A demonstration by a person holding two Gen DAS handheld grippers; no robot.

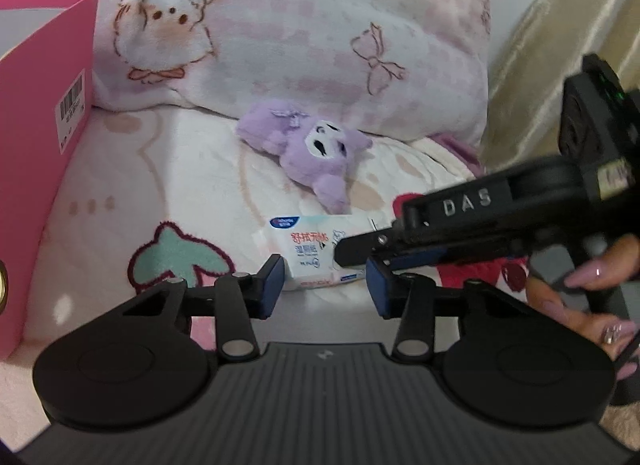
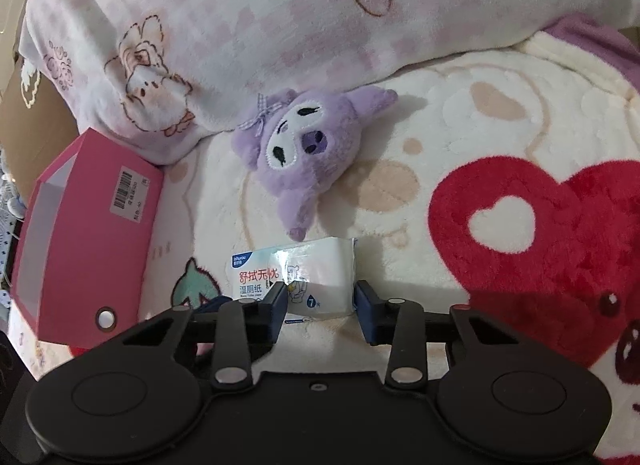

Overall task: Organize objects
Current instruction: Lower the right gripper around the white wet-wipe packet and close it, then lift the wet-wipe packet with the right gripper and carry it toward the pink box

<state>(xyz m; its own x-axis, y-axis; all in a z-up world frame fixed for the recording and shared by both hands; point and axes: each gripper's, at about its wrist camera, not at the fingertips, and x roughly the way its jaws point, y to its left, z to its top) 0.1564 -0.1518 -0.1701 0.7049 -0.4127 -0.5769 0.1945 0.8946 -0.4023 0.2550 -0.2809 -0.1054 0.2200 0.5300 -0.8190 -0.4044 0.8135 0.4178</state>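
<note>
Wet-wipe pack [image 2: 294, 279], white with a blue logo and red print, lies flat on the cream blanket [image 2: 420, 137], at 12 o'clock just ahead of both my grippers. My right gripper [image 2: 320, 301] has the pack's near end between its blue pads: the left pad sits against the printed face, the right pad at the pack's right edge. I can't tell if they truly press it. In the left wrist view my left gripper [image 1: 326, 287] has its jaws apart, with the pack's near corner just past the left pad and no contact that I can see. The right tool crosses in from 3 o'clock there, its tip over the pack's right end, with my hand [image 1: 592, 293] on its handle.

Purple plush [image 2: 304, 153] lies at 12 o'clock beyond the pack, its foot just beside the pack's far edge. Pink pillow [image 2: 240, 25] with bows sits behind the plush. Pink box [image 2: 92, 233] stands open at 9 o'clock, well apart from the pack. Red heart [image 2: 540, 233] on the blanket is at 3 o'clock.
</note>
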